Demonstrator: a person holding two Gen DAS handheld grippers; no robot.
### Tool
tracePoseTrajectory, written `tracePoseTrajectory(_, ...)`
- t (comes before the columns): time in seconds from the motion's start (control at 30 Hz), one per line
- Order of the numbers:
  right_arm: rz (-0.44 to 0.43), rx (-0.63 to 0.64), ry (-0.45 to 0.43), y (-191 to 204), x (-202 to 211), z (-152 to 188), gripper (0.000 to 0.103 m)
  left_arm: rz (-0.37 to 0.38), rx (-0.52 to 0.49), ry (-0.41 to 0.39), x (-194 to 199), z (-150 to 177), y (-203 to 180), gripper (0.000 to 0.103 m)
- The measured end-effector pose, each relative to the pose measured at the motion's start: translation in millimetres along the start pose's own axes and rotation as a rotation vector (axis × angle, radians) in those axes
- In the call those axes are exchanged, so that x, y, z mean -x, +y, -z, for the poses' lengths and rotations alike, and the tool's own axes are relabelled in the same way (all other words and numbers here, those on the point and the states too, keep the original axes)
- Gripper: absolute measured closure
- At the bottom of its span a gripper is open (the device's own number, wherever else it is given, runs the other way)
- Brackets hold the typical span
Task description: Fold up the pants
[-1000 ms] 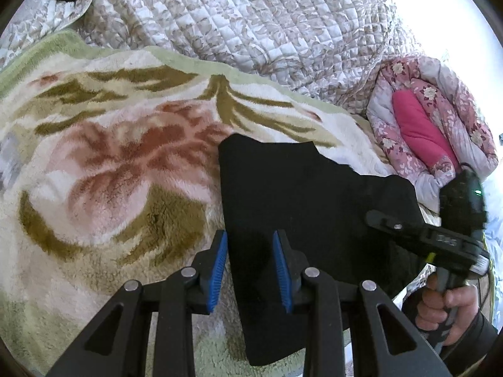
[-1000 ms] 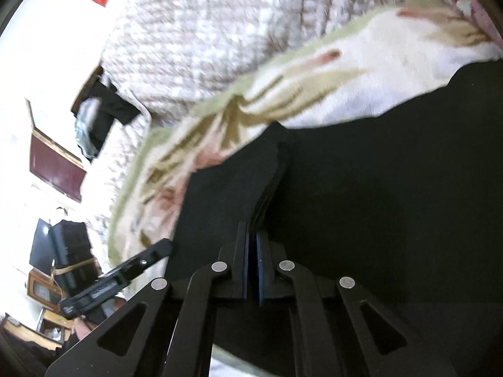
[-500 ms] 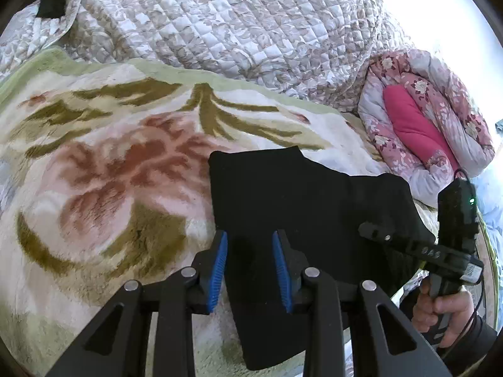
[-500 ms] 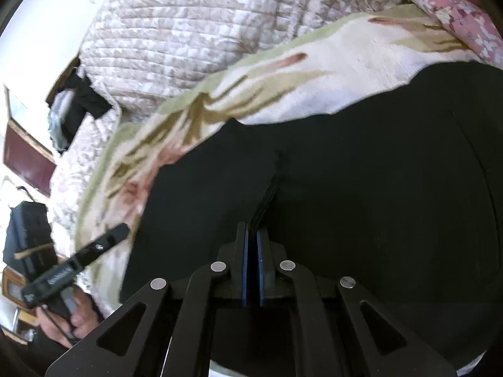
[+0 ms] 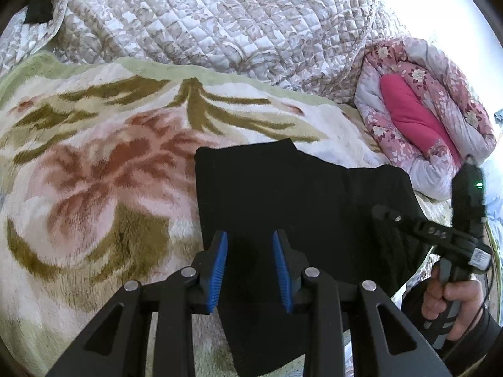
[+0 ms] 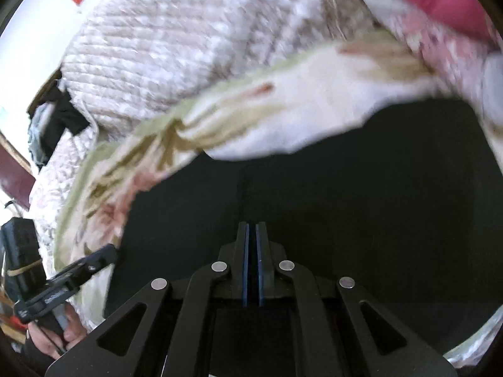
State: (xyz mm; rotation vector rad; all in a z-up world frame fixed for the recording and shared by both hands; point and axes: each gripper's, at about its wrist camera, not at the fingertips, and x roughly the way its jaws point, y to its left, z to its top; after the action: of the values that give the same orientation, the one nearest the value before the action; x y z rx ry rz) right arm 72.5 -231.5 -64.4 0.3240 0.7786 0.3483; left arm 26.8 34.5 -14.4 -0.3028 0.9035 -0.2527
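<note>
Black pants [image 5: 283, 194] lie folded on a floral plush blanket [image 5: 94, 172]. My left gripper [image 5: 250, 235] hovers over their near left part. It is open, and its blue pads [image 5: 220, 260] have only the cloth below showing between them. My right gripper [image 6: 251, 224] is shut above the pants [image 6: 345, 188], which fill the lower half of a motion-blurred right wrist view. Its pads are almost touching and I see no cloth pinched between them. In the left wrist view the right gripper [image 5: 382, 212] points in over the pants' right side, held by a hand [image 5: 446, 298].
A quilted beige cover [image 5: 204, 22] is heaped behind the blanket. A rolled pink floral quilt [image 5: 424, 119] lies at the right. In the right wrist view the left gripper [image 6: 107, 251] shows at lower left, over the blanket's [image 6: 283, 119] near edge, with dark furniture beyond.
The right wrist view has swung towards the pink quilt and blurred. The raised fold of cloth that ran up to the right gripper's tips now lies flat. The left gripper has shifted slightly.
</note>
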Motion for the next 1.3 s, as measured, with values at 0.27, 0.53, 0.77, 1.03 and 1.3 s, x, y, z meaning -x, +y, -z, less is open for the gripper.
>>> tracePoseTrajectory(0.27, -0.013, 0.093, 0.129, 12, -64, -15, 0.1, -0.012, -0.061, 0.053, -42, -20, -13, 0.071)
tracePoseTrajectory(0.53, 0.039, 0.176, 0.072, 26, -15, 6, 0.089, -0.038, -0.107, 0.039, -26, -5, -20, 0.07)
tracePoseTrajectory(0.77, 0.057, 0.307, 0.115, 49, 4, 68, 0.086, -0.083, -0.115, 0.027, 8, 31, -35, 0.07)
tracePoseTrajectory(1.03, 0.09, 0.351, 0.077, 52, 15, 75, 0.086, -0.109, -0.157, 0.046, 13, 54, -41, 0.07)
tracePoseTrajectory(1.3, 0.08, 0.299, 0.098, 35, 15, 80, 0.085, -0.068, -0.136, 0.043, 15, 64, -38, 0.069)
